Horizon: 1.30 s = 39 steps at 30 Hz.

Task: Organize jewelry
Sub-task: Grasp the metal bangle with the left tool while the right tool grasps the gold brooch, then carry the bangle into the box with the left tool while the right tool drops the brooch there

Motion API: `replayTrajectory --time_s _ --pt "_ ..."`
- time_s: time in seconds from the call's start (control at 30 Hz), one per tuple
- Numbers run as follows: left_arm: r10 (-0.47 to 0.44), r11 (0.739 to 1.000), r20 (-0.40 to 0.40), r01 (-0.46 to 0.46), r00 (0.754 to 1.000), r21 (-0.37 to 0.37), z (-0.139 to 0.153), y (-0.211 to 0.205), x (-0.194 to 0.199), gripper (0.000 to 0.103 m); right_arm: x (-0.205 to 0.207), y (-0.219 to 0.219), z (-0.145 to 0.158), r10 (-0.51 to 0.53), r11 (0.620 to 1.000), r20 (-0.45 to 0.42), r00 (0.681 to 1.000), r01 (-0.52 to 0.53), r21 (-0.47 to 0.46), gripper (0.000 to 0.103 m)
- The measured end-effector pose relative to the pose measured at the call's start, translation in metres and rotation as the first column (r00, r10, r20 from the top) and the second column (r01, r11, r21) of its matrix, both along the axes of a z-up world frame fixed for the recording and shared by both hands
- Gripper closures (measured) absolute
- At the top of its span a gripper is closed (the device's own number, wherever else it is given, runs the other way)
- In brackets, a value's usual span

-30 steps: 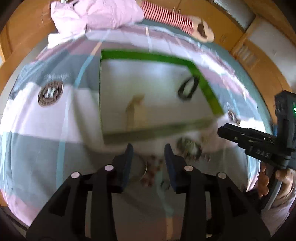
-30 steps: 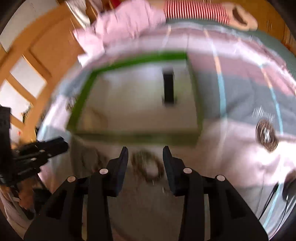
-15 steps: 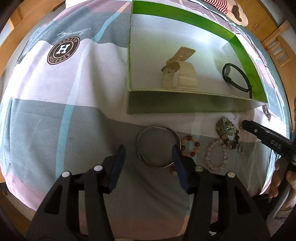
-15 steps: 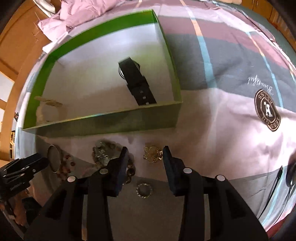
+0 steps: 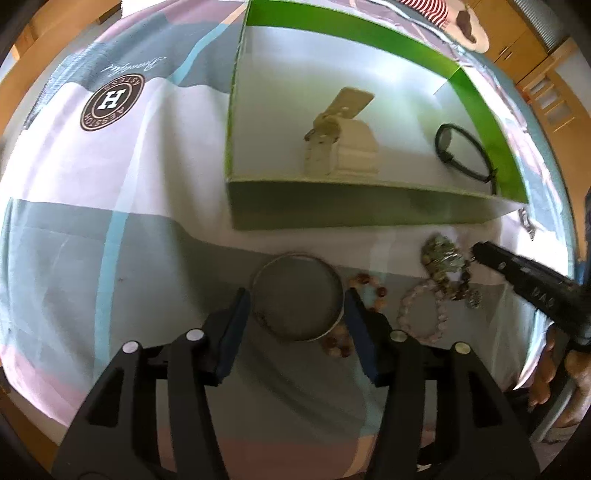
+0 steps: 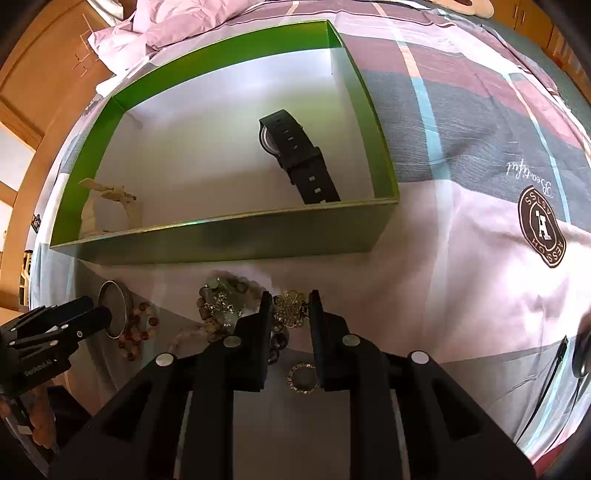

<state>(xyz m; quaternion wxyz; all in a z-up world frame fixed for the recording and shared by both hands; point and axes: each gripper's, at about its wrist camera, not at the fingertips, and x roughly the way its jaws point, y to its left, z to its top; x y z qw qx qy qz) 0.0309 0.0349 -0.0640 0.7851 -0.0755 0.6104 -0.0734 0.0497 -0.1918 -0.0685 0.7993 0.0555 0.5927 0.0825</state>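
A green box (image 5: 332, 216) (image 6: 229, 242) lies open on the bedspread, holding a cream watch (image 5: 341, 147) (image 6: 110, 206) and a black watch (image 5: 461, 155) (image 6: 295, 158). In front of it lie a silver bangle (image 5: 297, 297) (image 6: 114, 308), a brown bead bracelet (image 5: 369, 291), a pink bead bracelet (image 5: 423, 312), a green-stone bracelet (image 5: 443, 258) (image 6: 221, 299), a gold brooch (image 6: 291, 308) and a small ring (image 6: 303, 376). My left gripper (image 5: 295, 312) is open, its jaws on either side of the bangle. My right gripper (image 6: 289, 308) is open, its jaws flanking the brooch.
A patchwork bedspread (image 5: 110, 184) with a round H logo (image 5: 112, 101) covers the bed. Pink bedding (image 6: 177, 26) and a striped cloth (image 5: 428, 9) lie behind the box. Wooden furniture (image 6: 40, 62) surrounds the bed.
Both grippers have dropped and moved forward toward the jewelry. The left now straddles the bangle; the right has closed in around the gold brooch.
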Motion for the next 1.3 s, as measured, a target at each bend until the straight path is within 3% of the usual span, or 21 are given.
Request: replayTrajectory --time_s 0.07,0.17,0.37,0.5,0.53,0.7,0.9,1.07,1.2,1.3 --pt "-0.009 1.000 0.007 0.009 1.000 -0.029 0.000 -0.007 0.003 0.033 -0.003 -0.001 0.000 0.004 1.000 -0.001 1.000 -0.004 -0.003 0.083" --pt "-0.016 1.000 0.010 0.016 1.000 0.006 -0.004 -0.016 0.006 0.030 -0.003 -0.001 0.001 0.007 1.000 0.000 1.000 -0.007 -0.002 0.083" --pt "-0.012 0.997 -0.030 0.015 0.999 0.081 -0.022 -0.026 0.014 0.030 -0.002 0.002 0.001 0.015 1.000 0.003 1.000 -0.015 -0.003 0.083" --pt "-0.021 0.993 -0.018 0.023 1.000 0.114 -0.022 -0.032 0.014 0.038 -0.003 -0.001 0.002 0.014 1.000 0.006 1.000 -0.014 0.004 0.083" --pt "-0.015 0.993 -0.013 0.017 1.000 0.113 -0.021 -0.030 0.014 0.042 -0.004 -0.002 0.003 0.014 1.000 0.008 1.000 -0.014 0.005 0.083" --pt "0.006 0.996 0.008 -0.006 1.000 0.091 -0.011 -0.026 0.013 0.043 -0.007 -0.004 0.009 0.019 1.000 0.027 0.999 -0.020 0.013 0.083" --pt "-0.077 0.997 0.180 0.072 0.981 0.034 0.046 -0.026 -0.007 0.043 -0.020 -0.010 0.047 0.041 0.995 0.119 0.992 -0.052 0.088 0.083" --pt "-0.076 0.997 0.328 0.079 0.942 0.004 0.089 -0.026 -0.008 0.043 -0.033 -0.016 0.099 0.026 0.981 0.309 0.951 -0.083 0.174 0.083" --pt "-0.043 0.999 0.389 0.032 0.920 0.035 0.120 -0.016 0.009 0.043 -0.017 -0.008 0.120 0.016 0.979 0.412 0.911 -0.097 0.177 0.083" --pt "-0.032 0.999 0.403 0.030 0.915 0.012 0.128 -0.013 0.026 0.043 0.004 0.000 0.115 0.042 0.979 0.439 0.898 -0.126 0.163 0.083"
